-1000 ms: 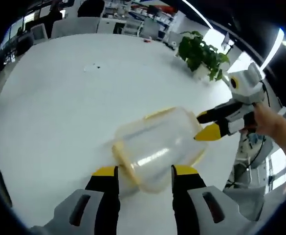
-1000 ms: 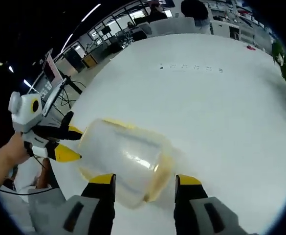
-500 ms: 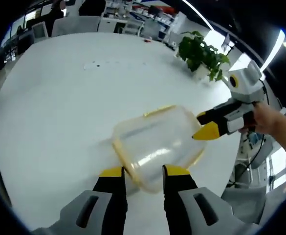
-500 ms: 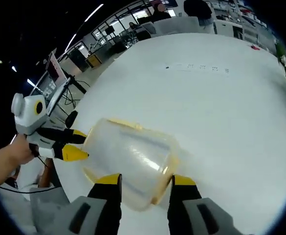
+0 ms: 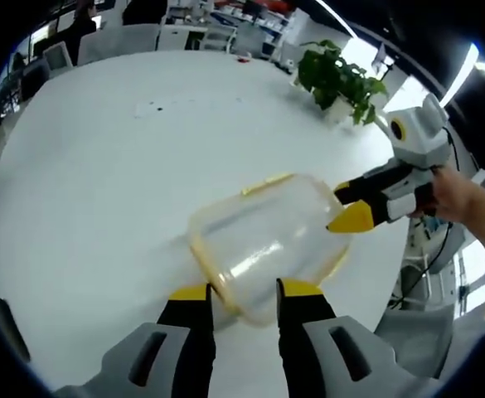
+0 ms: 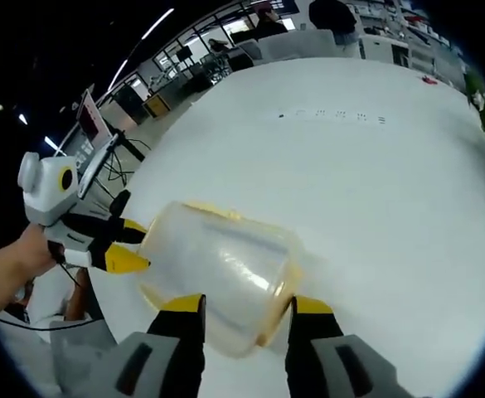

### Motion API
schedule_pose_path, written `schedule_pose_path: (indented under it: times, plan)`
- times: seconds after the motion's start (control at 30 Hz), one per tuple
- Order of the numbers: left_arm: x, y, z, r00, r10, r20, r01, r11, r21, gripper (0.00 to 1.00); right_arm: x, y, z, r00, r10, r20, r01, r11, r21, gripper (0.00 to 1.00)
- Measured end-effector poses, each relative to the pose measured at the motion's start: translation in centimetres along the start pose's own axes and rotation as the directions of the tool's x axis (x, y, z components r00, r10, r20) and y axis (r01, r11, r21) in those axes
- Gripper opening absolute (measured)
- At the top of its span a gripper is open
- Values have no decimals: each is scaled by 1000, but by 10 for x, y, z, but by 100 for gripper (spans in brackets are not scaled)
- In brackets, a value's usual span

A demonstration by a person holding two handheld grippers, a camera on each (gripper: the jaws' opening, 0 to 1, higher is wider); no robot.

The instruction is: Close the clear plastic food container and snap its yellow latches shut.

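**Both claws at opposite ends of the clear container**

Now the clear plastic food container (image 5: 263,245) lies on the white table (image 5: 101,166), near the table's near edge in the left gripper view, with its yellow-rimmed lid end turned toward that camera. The left gripper (image 5: 244,292) rises from the bottom of this view with its two yellow-tipped jaws standing a narrow way apart, and the container's near yellow rim sits in the gap between them. The tips overlap the rim and lid edge; whether they actually press on it or only bracket it cannot be told from here. A yellow latch (image 5: 266,182) shows along the container's far long edge.

At the right of the same view the right gripper (image 5: 348,209) comes in, held by a hand (image 5: 462,199). Its yellow tip touches, or lies just beside, the container's far end, and its jaws look nearly together there.

In the right gripper view the container (image 6: 217,269) lies across the near part of the table (image 6: 375,191), and the right gripper's (image 6: 244,305) own jaws stand narrowly parted at its near rim, tips overlapping the yellow edge. The left gripper (image 6: 124,247) enters from the left, held by a hand (image 6: 14,265), its yellow tip at the container's far end.

A potted plant (image 5: 337,83) stands well apart, at the far right of the table. Beyond the table's far edge are chairs (image 5: 122,37) and office desks.
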State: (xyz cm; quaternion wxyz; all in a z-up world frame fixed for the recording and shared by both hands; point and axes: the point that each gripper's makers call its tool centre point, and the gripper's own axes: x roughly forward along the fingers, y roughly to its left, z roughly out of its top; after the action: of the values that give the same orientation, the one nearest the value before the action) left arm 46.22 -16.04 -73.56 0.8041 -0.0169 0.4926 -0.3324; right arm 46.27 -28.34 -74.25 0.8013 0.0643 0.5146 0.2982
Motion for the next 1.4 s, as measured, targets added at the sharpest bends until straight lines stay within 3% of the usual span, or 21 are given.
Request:
schedule_pose_path:
  times: [0.5, 0.57, 0.7, 0.8, 0.9, 1.4]
  plan:
    - [-1, 1, 3, 1000, 1, -11, 0, 1000, 13, 27, 0, -2, 0, 1000, -2, -16, 2, 1000, 10, 39]
    - [-3, 3, 4, 1000, 12, -17, -11, 999, 42, 25, -1, -3, 2, 1000, -16, -9, 16, 999, -49, 39]
    - [-6, 7, 9, 999, 35, -20, -33, 995, 94, 19, -2, -2, 2, 999, -27, -26, 25, 997, -76, 41]
    - [-7, 4, 9, 1000, 14, -25, -12, 995, 100, 23, -4, 0, 0, 999, -29, -44, 24, 994, -111, 41]
    - [-11, 1, 15, 1000, -3, 6, 3, 997, 78, 27, -7, 1, 1, 999, -30, -45, 24, 991, -131, 41]
    - [-19, 3, 16, 1000, 9, -15, -7, 993, 120, 30, -13, 2, -5, 992, -56, -115, 21, 958, -287, 44]
